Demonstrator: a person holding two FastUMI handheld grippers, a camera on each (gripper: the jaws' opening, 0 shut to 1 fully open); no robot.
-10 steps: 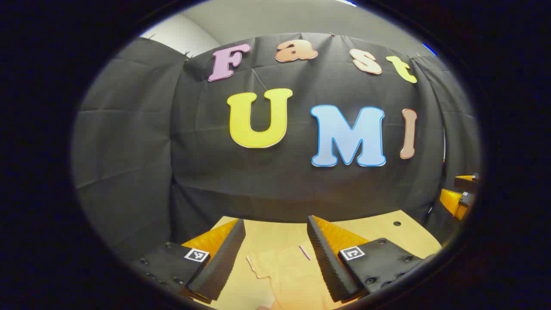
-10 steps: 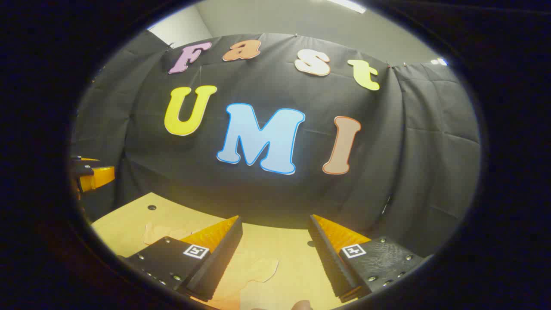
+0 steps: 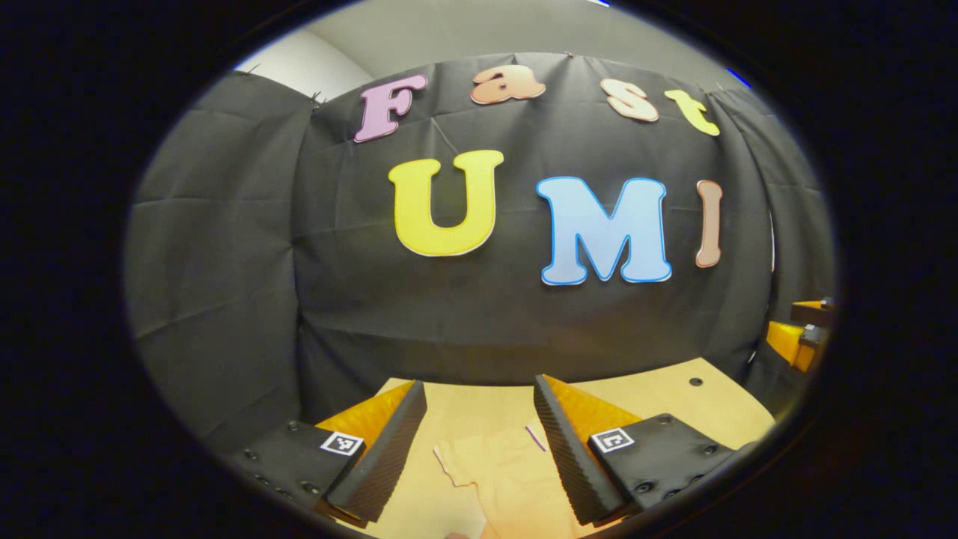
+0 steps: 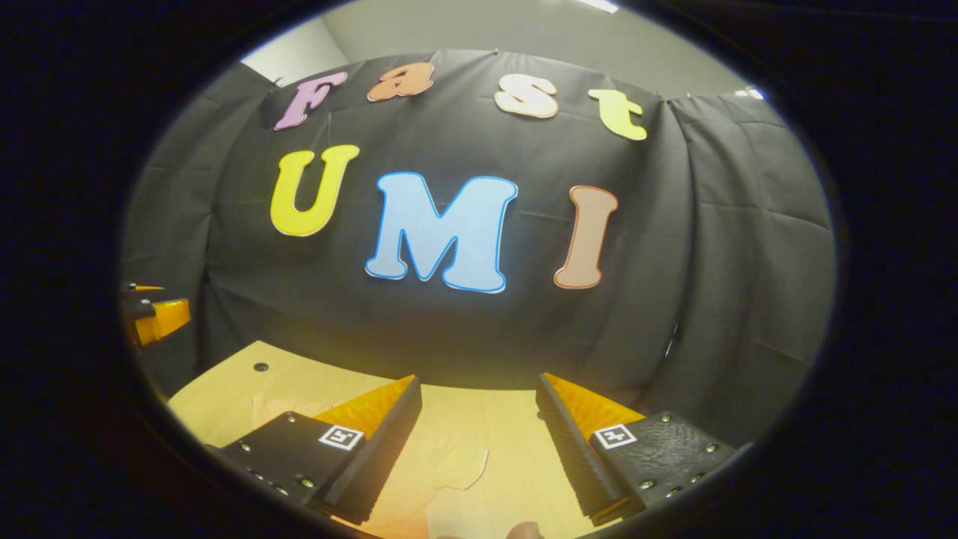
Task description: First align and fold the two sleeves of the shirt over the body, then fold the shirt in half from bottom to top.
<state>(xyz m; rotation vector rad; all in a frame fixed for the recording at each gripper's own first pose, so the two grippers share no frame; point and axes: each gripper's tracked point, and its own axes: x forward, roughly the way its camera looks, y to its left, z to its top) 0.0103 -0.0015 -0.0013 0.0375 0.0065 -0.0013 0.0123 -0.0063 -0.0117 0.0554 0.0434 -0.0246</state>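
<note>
We are holding both grippers level and high, so that their cameras are looking across the table [image 3: 658,393] more than down at it. Our left gripper [image 3: 479,442] is standing released, gripping nothing, and the pale shirt [image 3: 498,471] is lying flat on the table between and just below its jaws. Our right gripper [image 4: 479,442] is likewise spread and empty, with a sleeve [image 4: 449,468] showing between its jaws. We are judging both sleeves still unfolded. Square coded markers are sitting on the finger mounts; we cannot read any garment label. Beyond the jaws the black cloth wall [image 4: 718,299] is hanging.
</note>
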